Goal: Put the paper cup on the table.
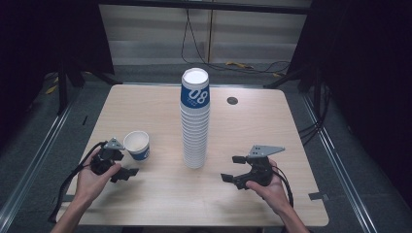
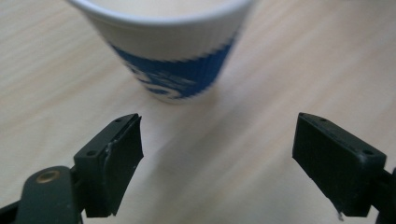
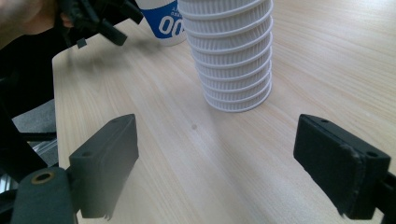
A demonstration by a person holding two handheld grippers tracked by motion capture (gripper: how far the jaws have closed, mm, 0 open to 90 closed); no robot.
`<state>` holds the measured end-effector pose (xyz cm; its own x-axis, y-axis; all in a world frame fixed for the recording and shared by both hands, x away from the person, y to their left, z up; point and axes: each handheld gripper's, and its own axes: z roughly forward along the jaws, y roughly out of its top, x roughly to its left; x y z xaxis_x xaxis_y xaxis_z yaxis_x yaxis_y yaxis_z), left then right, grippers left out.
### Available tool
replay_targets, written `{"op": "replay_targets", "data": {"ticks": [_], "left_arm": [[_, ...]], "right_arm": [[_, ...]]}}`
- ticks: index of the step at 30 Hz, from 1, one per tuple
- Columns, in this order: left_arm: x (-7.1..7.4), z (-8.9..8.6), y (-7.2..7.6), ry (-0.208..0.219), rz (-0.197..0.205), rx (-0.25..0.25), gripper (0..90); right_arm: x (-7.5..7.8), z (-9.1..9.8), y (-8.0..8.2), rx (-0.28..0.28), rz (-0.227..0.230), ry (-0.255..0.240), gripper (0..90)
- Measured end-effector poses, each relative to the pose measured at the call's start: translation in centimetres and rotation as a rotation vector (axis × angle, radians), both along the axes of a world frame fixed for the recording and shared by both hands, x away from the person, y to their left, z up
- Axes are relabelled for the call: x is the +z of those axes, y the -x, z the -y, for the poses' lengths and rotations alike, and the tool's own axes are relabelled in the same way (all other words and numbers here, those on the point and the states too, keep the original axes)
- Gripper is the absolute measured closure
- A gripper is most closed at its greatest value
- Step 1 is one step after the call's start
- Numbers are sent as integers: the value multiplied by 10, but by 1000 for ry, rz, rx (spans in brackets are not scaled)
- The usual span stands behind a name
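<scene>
A tall stack of white ribbed paper cups [image 1: 195, 121] with a blue-banded top cup stands mid-table; its base [image 3: 233, 60] lies ahead of my right gripper. A single blue-and-white cup [image 1: 137, 144] stands upright to the left. My left gripper [image 1: 127, 164] is open just short of that cup [image 2: 173, 51], which sits beyond the jaw tips, not between them [image 2: 219, 128]. My right gripper [image 1: 233, 168] is open and empty [image 3: 217, 126], pointing at the stack from the right. The single cup [image 3: 163, 23] and the left gripper [image 3: 93, 21] appear far off in the right gripper view.
The light wooden table [image 1: 272, 126] has a dark round grommet [image 1: 232, 100] at the back right. Bare wood lies between the stack and each gripper. Cables run across the floor behind the table, and dark curtains hang on both sides.
</scene>
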<state>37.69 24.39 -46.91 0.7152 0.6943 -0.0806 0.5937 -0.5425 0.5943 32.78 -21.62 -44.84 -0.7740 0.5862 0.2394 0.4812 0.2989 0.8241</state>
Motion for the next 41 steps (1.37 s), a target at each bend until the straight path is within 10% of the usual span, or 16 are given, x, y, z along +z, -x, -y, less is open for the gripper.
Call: {"op": "replay_targets", "data": {"ticks": [15,25,41], "left_arm": [[2,23,44,90,92,-60,165],[-7,44,48,173,148,-30,162],[-28,91,54,302,151,-115,162]], "right_arm": [[-1,-1,1,-10,10,6,139],[-3,-1,5,-39,15,7,140],[-15,-5,20,-164,65,52,139]]}}
